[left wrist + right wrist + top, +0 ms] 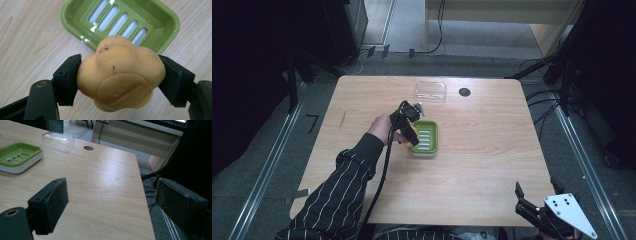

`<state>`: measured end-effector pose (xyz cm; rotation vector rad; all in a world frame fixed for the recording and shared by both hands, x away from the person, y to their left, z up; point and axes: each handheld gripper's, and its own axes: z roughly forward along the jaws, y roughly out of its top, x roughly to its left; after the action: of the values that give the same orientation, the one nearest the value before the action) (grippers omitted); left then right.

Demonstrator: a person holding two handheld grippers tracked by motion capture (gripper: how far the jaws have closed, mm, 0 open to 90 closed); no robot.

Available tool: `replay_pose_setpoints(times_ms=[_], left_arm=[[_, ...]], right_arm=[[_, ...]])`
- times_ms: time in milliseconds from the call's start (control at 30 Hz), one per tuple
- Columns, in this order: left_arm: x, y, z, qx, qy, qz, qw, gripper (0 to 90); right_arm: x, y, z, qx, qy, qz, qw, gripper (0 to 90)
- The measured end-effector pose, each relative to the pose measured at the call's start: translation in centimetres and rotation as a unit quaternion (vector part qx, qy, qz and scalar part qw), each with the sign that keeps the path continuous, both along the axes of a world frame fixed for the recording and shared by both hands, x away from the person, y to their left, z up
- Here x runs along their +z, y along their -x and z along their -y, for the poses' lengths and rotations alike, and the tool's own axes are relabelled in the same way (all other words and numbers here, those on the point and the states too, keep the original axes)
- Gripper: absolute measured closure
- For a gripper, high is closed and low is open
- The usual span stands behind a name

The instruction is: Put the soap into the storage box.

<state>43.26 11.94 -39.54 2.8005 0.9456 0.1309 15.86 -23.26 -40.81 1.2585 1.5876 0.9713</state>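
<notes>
One soap (120, 75) clamped, hiding part of green dish (75, 22) rim

- High view: fixed above my side of the table (492, 165), looking forward and down; whole top in frame, floor beyond, my left sleeve (339, 195) entering from the bottom.
- Left gripper view: rides my left gripper (120, 80), aimed steeply down, very close to the soap (120, 75) and the green soap dish (172, 25).
- Right gripper view: rides my right gripper (110, 202), low at the near right corner, looking level across the table.
- Shared: the dish in all three; the clear lid (430, 91) and round hole (464, 92) in the high and right gripper views.
</notes>
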Motion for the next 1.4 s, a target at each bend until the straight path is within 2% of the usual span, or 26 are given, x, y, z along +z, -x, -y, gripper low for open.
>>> replay_pose_setpoints(times_ms=[533,867,1400], left_arm=[[-0.3,-0.9,1.7,-0.016,0.0,-0.005,0.9999,26.5],[-1.1,-1.6,3.1,-0.026,-0.005,-0.013,0.9996,26.5],[-2.5,-2.4,3.5,-0.014,-0.005,-0.018,0.9997,26.5]], right_arm=[[0.0,0.0,-0.1,0.001,0.0,0.001,1.0,12.0],[0.0,-0.2,-0.1,0.003,-0.001,0.001,1.0,12.0],[0.0,-0.3,-0.2,0.007,0.0,0.002,1.0,12.0]])
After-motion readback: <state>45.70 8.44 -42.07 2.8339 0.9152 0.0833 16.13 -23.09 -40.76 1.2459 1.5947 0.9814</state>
